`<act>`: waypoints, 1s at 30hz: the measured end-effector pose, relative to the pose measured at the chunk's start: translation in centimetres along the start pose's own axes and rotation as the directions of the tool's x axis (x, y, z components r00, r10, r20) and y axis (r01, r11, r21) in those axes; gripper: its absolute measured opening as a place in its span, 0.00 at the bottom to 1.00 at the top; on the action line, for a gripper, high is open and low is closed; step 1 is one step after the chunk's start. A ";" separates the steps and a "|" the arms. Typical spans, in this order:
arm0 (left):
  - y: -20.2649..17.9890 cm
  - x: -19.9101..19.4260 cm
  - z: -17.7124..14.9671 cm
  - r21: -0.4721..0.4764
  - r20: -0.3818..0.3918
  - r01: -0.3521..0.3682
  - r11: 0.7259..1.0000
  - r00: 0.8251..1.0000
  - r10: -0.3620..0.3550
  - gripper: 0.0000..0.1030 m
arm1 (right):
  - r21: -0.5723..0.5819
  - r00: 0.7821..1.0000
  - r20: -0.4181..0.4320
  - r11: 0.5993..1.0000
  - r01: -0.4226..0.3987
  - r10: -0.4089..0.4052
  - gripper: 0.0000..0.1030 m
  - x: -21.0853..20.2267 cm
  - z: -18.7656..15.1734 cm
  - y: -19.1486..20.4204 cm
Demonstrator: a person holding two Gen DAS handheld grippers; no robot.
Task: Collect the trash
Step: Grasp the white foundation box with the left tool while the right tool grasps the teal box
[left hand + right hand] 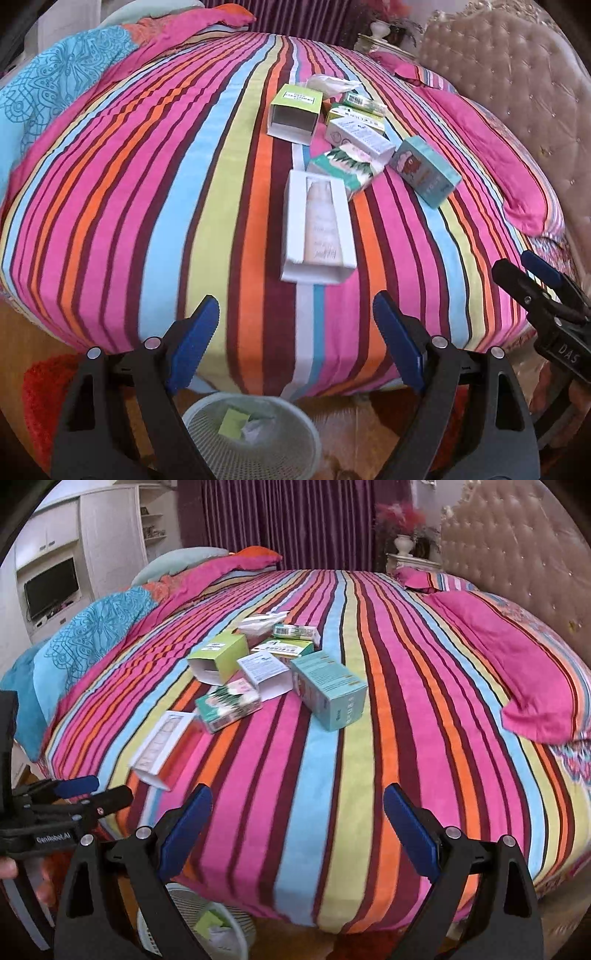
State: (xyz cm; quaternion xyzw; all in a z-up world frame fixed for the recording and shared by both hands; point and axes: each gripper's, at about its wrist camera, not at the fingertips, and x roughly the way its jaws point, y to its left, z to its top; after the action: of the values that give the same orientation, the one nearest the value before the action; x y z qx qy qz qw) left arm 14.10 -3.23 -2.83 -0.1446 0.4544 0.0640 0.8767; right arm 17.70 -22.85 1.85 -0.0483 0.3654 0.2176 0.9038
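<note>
My left gripper [291,347] gapes empty above the white mesh wastebasket [251,435]; the long white window carton [317,229] lies straight ahead, lengthwise toward me, nearer than to my equally spread right gripper [297,834].

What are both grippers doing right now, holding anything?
Left gripper: open, empty, above the white basket.
Right gripper: open, empty.
</note>
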 end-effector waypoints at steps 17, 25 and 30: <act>-2.2 4.9 3.3 0.007 -0.023 -0.091 0.996 0.996 0.092 0.81 | -0.097 0.997 -0.045 0.993 -0.061 0.057 0.87 6.2 3.8 -2.9; -2.1 6.6 3.9 -0.002 -0.026 -0.157 0.988 0.987 0.157 0.81 | -0.129 0.995 -0.088 0.990 -0.060 0.049 0.87 10.2 5.9 -4.8; -2.3 7.1 4.5 -0.013 -0.012 -0.182 0.983 0.983 0.182 0.81 | -0.147 0.992 -0.111 0.986 -0.079 0.063 0.87 11.8 6.9 -4.9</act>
State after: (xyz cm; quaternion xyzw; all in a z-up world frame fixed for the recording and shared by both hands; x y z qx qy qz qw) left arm 22.30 -4.18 -5.74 -0.1089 0.4700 0.1460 0.8637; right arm 31.79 -21.31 -1.52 -0.1150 0.3967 0.2737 0.8686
